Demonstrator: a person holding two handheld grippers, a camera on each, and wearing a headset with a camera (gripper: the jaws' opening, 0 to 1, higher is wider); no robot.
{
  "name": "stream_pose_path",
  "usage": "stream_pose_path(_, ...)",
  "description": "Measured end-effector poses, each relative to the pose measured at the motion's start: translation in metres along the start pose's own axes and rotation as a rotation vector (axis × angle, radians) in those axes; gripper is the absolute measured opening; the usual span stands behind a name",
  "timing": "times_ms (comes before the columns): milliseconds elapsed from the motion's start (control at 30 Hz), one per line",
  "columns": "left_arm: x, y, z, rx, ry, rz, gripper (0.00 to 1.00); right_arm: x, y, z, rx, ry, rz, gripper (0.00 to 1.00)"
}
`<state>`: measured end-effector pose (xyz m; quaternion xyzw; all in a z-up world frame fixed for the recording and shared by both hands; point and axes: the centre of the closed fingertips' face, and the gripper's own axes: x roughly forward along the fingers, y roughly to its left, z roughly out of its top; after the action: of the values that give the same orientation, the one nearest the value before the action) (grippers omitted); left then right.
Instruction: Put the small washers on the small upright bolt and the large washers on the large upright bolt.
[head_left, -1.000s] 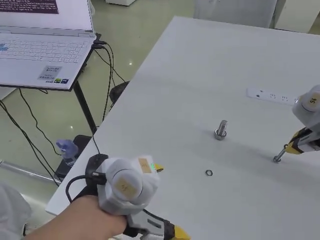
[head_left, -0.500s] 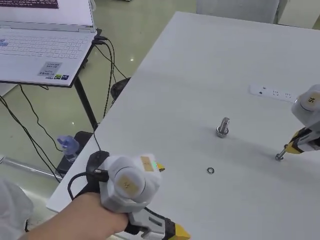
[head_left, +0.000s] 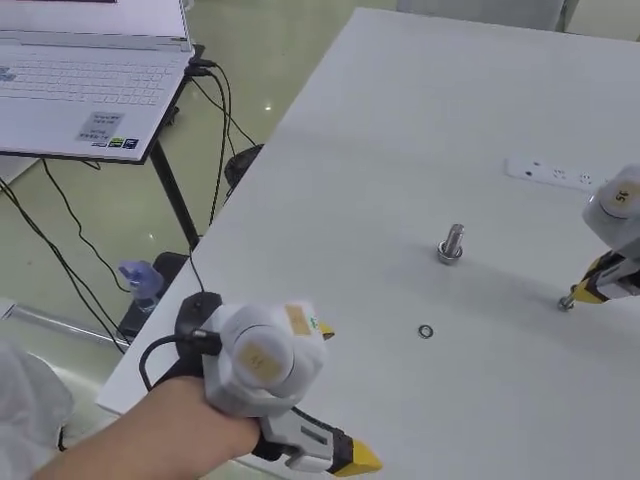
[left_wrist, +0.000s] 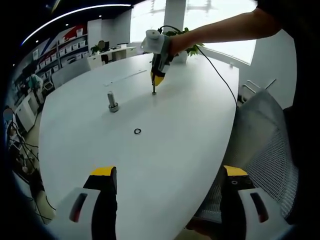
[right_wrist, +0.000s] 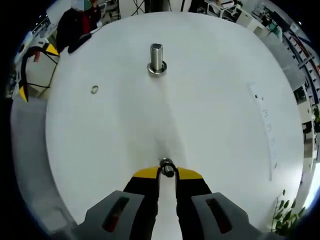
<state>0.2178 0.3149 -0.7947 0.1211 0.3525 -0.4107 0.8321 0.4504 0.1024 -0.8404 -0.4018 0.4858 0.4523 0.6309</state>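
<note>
Right gripper view: right tongs (right_wrist: 168, 174) pinch nearly closed around small bolt (right_wrist: 167, 165), presumably mid-placement. Left tongs (left_wrist: 168, 172) wait wide open, empty, at the worktop (head_left: 400, 150) edge; loose washer (head_left: 425, 331) lies near large bolt (head_left: 451, 244).

I see the tabletop (head_left: 400, 150) as a smooth, matt white surface, while the floor (head_left: 290, 60) beside it is glossy and throws back light. The large bolt (head_left: 452, 243) and the small bolt (right_wrist: 167, 166) nipped in my right tongs (right_wrist: 167, 174) are bright bare metal, and the washer (head_left: 426, 331) is a duller, darker metal. The right and left tongs (left_wrist: 168, 172) have smooth plastic shells, pale grey with yellow tips.
</note>
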Motion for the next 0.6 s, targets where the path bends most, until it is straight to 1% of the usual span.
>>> stream_pose_path(100, 0.0, 0.001, 0.001, 0.0, -0.003, -0.001, 0.85, 0.006, 0.002, 0.0, -0.003, 0.004, 0.004, 0.12)
stream_pose_path(267, 0.002, 0.0, -0.002, -0.001, 0.008, -0.006, 0.85, 0.012, 0.004, -0.002, -0.007, 0.01, 0.01, 0.12)
stream_pose_path(600, 0.002, 0.001, -0.009, -0.012, 0.024, -0.011, 0.84, 0.021, 0.001, -0.003, -0.01, 0.021, 0.015, 0.12)
